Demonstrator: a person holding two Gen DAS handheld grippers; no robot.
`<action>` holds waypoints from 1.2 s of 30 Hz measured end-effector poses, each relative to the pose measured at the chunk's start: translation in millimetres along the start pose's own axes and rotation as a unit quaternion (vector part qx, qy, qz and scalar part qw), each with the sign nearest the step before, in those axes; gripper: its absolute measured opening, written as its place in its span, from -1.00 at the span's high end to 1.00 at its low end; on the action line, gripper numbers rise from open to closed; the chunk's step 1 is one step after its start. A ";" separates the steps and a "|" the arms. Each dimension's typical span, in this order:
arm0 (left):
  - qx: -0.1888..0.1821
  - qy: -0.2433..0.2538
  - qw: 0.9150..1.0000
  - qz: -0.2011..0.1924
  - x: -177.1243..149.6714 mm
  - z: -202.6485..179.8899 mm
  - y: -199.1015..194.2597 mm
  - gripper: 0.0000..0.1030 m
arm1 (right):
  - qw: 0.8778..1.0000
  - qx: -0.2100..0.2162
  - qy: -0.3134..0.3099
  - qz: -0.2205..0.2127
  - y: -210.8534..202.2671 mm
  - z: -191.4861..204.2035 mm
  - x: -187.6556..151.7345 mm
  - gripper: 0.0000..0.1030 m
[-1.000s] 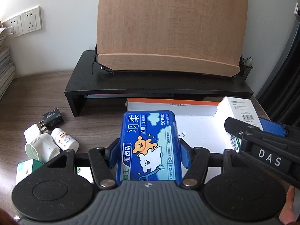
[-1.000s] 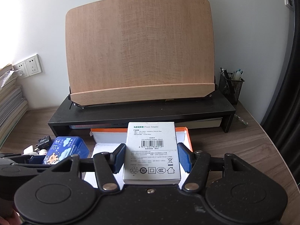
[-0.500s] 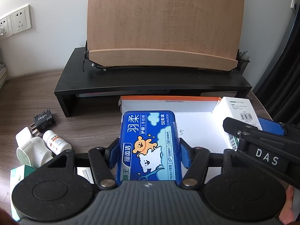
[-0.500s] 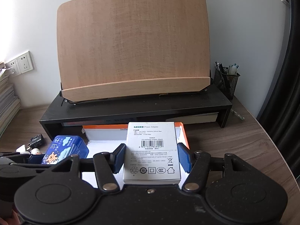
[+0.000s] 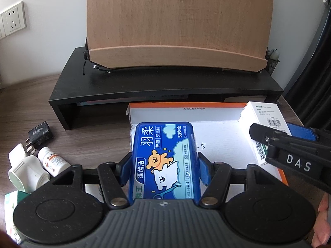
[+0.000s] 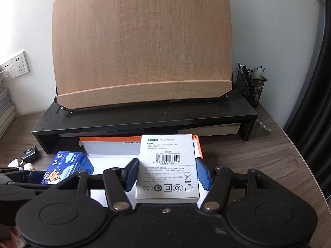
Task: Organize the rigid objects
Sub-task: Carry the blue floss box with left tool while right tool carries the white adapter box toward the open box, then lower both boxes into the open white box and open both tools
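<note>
Desk: dark wood grain, carried everything in view. Wooden book stand stood on a black riser shelf at the far side, a mesh pen cup at the riser's right end.

Shallow white tray box with orange rim lay on the desk just near of the riser.

Left tongs were clamped on a blue floss-pick box, blue pads pressed to both its long sides; the box was held over the tray's left part.

Right tongs gripped a white power-adapter box by its sides, barcode face up, over the tray's right part. The two held boxes were well apart.

Left of the tray on the desk: white plug adapter, small white pill bottle just beside it, black charger farther back.
</note>
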State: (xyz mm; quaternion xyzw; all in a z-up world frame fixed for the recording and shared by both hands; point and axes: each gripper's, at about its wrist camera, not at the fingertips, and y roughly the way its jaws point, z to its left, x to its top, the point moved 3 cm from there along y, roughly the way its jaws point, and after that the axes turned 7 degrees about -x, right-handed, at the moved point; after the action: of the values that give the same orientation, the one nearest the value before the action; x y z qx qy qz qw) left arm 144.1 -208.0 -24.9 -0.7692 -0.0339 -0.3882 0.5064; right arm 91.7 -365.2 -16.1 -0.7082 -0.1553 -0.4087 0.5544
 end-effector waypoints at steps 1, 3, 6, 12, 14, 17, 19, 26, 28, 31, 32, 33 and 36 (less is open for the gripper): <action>0.000 0.000 1.000 0.001 0.4 0.3 2.0 -0.22 | 1.000 0.000 0.000 0.002 2.7 -0.1 0.5 -0.37; 0.000 -0.002 1.000 0.004 1.3 1.6 5.7 -0.22 | 1.000 0.002 -0.001 0.005 7.1 -0.1 1.3 -0.37; 0.005 -0.009 1.000 0.007 2.5 3.1 11.4 -0.22 | 1.000 0.003 -0.004 0.008 13.5 0.6 3.1 -0.37; 0.002 -0.007 1.000 0.012 6.2 3.1 21.8 -0.22 | 1.000 0.001 -0.010 0.019 27.6 1.0 5.4 -0.38; 0.001 -0.006 1.000 0.014 7.2 2.3 25.5 -0.22 | 1.000 0.001 -0.009 0.022 31.3 0.4 5.5 -0.38; -0.001 -0.006 1.000 0.017 8.9 2.1 31.7 -0.22 | 1.000 0.001 -0.009 0.026 37.0 -0.4 5.0 -0.38; -0.001 -0.006 1.000 0.018 10.0 2.6 35.9 -0.22 | 1.000 0.002 -0.007 0.029 40.7 -1.0 4.9 -0.38; -0.003 -0.009 1.000 0.022 12.6 5.3 49.6 -0.22 | 0.999 0.002 -0.009 0.035 51.7 -0.1 4.4 -0.39; -0.004 -0.010 1.000 0.024 13.4 3.8 54.0 -0.22 | 0.999 -0.004 -0.010 0.034 51.6 -2.4 3.8 -0.41; -0.010 -0.007 1.000 0.025 13.7 0.6 59.3 -0.22 | 1.000 -0.004 -0.004 0.030 46.4 -8.5 2.4 -0.42; -0.012 -0.006 1.000 0.024 13.9 -0.5 60.0 -0.22 | 1.000 -0.005 -0.002 0.027 43.2 -11.2 2.1 -0.42; -0.014 -0.005 1.000 0.024 14.1 -2.2 61.0 -0.22 | 1.000 -0.006 -0.001 0.023 40.2 -13.2 1.9 -0.42; -0.038 -0.010 0.999 0.024 14.9 -7.7 62.4 -0.35 | 1.000 -0.014 0.001 0.014 31.4 -19.1 1.8 -0.42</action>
State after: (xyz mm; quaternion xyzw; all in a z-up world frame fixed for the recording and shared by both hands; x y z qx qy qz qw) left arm 178.0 -249.5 -61.0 -0.7921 -0.0055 -0.3695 0.4857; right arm 106.2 -393.6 -34.5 -0.7174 -0.1396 -0.4038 0.5503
